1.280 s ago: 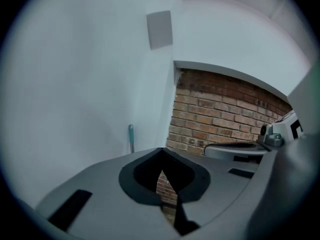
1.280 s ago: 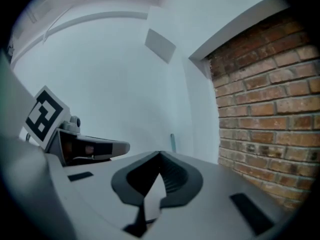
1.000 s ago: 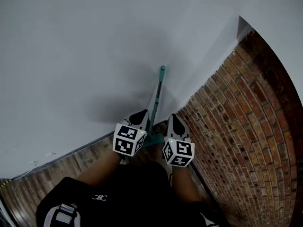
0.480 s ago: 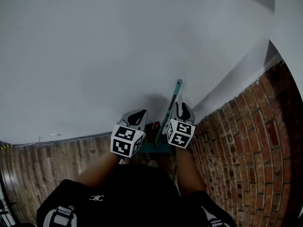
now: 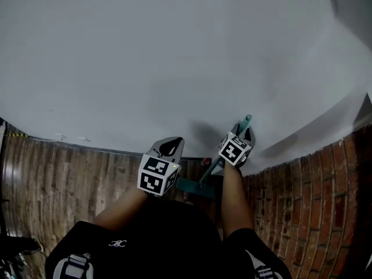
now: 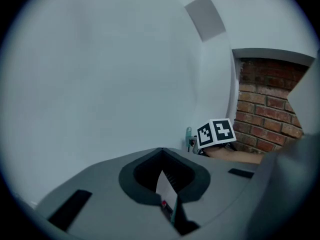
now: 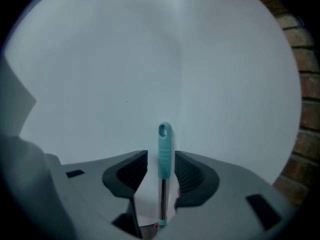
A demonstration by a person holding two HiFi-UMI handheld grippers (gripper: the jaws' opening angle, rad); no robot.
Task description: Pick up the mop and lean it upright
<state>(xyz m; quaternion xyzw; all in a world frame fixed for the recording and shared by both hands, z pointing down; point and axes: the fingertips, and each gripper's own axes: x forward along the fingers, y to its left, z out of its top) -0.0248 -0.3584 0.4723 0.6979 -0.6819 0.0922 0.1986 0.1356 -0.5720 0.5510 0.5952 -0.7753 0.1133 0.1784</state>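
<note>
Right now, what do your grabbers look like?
Left gripper and right gripper are grey shells with dark ridged pads, each carrying a white cube of black square markers. Black top. The right jaws are opening, mop handle between them.

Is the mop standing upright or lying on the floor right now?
Upright: the mop stands vertical before the white wall, its handle between the opening jaws of the right tool, gaps both sides. Wall contact: cannot tell.

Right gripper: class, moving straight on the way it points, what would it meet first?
Likely the mop handle, standing untouched between the right gripper's opening tongs; the white wall is just behind.
</note>
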